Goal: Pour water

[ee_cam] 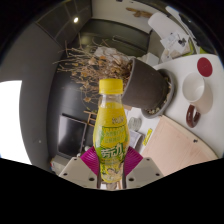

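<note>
Gripper (110, 170) is clamped on the bottle (110, 125), so I'd tip it slowly toward the pot (150, 88) and aim carefully.

I see only the upper part of the bottle (110, 125); its base drops out of view between the fingers (72, 166), so I cannot tell whether both pads (138, 158) press on it. The label print (109, 152) is too small for me to read. The bottle's yellow cap (111, 87) covers part of the dry twiggy plant (95, 60) behind it, and the dark pot (150, 88) is tilted so that I cannot make out what is inside. The white mug (192, 92) on the white table (175, 130) is cut off at the side. The room beyond is dim, and the dark panels (72, 130) there are too blurred to name.
</note>
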`<state>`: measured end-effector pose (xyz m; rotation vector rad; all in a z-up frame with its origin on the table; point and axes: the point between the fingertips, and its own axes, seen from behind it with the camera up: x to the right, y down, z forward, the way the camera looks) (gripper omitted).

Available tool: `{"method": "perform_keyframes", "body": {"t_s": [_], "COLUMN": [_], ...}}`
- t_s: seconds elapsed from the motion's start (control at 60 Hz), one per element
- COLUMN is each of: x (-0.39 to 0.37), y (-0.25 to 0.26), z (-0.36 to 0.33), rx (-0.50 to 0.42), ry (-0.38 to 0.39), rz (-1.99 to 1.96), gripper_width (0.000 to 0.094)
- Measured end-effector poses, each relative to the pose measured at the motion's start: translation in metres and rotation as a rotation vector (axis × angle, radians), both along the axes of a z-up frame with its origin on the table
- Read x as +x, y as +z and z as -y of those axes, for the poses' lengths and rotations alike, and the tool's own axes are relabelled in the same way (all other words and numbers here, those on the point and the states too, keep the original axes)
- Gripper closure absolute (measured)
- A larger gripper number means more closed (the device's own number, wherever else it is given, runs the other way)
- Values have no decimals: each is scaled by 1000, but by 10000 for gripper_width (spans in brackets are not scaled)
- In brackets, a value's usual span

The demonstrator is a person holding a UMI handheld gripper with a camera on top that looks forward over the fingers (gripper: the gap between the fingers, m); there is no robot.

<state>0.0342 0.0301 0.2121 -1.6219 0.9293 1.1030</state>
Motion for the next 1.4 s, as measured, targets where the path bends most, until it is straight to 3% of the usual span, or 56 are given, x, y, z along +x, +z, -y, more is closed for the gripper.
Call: {"method": "perform_keyframes", "body": {"t_s": [0.167, 0.317, 0.683, 0.867, 1.15, 1.283, 1.4], "x": [48, 72, 82, 91, 229, 303, 348], "y": [-29, -41, -44, -12, 87, 76, 32], "z": [-10, -13, -14, -1, 18, 15, 6], "rx": [-52, -41, -49, -40, 72, 29, -43], "ry": [-69, -95, -69, -27, -150, -165, -100], "rz": [-336, -606, -736, -335, 545, 868, 1071], "gripper_width": [659, 657, 657, 657, 656, 657, 657]}}
